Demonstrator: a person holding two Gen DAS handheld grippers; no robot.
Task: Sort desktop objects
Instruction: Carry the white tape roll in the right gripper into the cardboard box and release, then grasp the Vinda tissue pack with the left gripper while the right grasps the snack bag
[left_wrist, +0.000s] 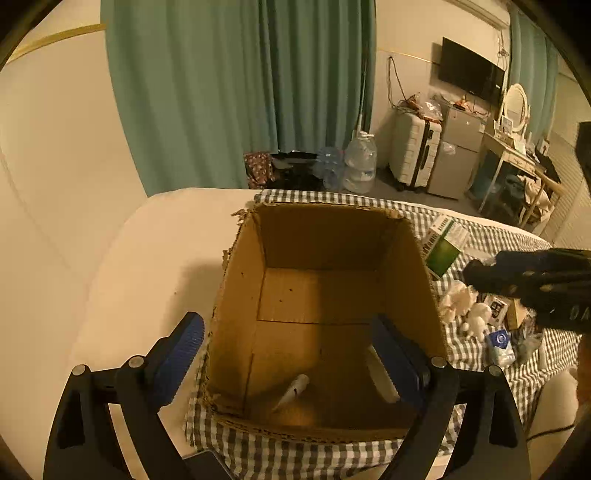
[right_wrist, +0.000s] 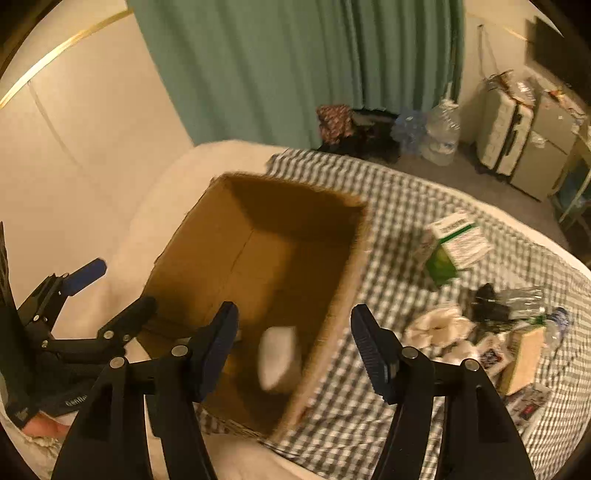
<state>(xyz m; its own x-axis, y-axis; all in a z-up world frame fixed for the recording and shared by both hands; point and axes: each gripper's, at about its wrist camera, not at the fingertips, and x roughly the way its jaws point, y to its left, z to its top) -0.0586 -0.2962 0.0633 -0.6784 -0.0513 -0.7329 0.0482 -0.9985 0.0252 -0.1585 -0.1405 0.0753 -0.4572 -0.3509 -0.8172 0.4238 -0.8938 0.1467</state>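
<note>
An open cardboard box (left_wrist: 325, 295) stands on a grey-checked cloth (left_wrist: 295, 454) on a bed. A white tube (left_wrist: 293, 391) and a flat white item (left_wrist: 382, 376) lie on the box's floor. My left gripper (left_wrist: 288, 325) hangs open above the box's near left corner, holding nothing. In the right wrist view my right gripper (right_wrist: 294, 315) is open over the box's (right_wrist: 258, 251) near right wall, and a blurred white thing (right_wrist: 277, 356) is inside below it. The left gripper (right_wrist: 114, 288) shows at the left.
Right of the box lies a pile: a green-and-white carton (right_wrist: 454, 243), crumpled white tissue (right_wrist: 436, 325), a clear plastic bottle (right_wrist: 528, 299), a tan box (right_wrist: 524, 354) and small packets. On the floor beyond stand water jugs (left_wrist: 360, 162) and a suitcase (left_wrist: 413, 151).
</note>
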